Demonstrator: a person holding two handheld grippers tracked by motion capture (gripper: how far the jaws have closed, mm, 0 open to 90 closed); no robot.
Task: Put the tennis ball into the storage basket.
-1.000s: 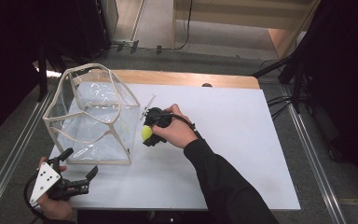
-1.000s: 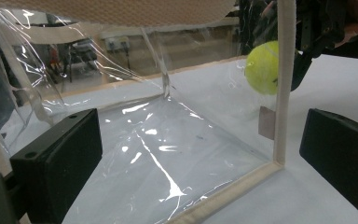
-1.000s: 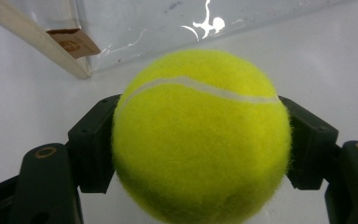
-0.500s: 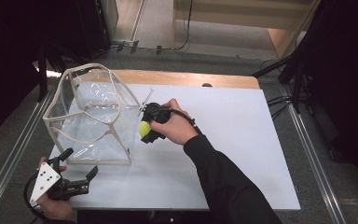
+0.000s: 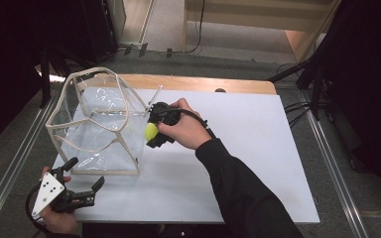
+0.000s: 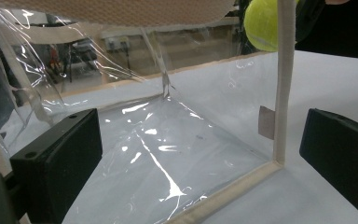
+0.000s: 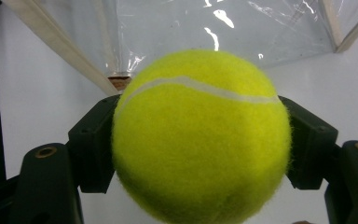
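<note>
A yellow-green tennis ball (image 5: 151, 131) (image 7: 200, 140) is clamped in my right gripper (image 5: 153, 130) (image 7: 200, 140), held above the white table just right of a clear plastic bag (image 5: 96, 119) with beige trim. The ball also appears high in the left gripper view (image 6: 263, 23), beyond the bag's upright trim strip (image 6: 282, 79). My left gripper (image 5: 82, 181) (image 6: 200, 154) is open at the table's front left corner, its jaws spread wide and facing the bag's near lower edge (image 6: 223, 198), holding nothing.
The white tabletop (image 5: 258, 148) stretches to the right of the bag. A wooden strip (image 5: 198, 84) runs along the far edge. Metal rails (image 5: 327, 148) flank the table, and cables lie on the floor at the far right.
My right gripper has carried the ball up and left, from low over the table to beside the bag's upper right side. The left gripper has stayed put.
</note>
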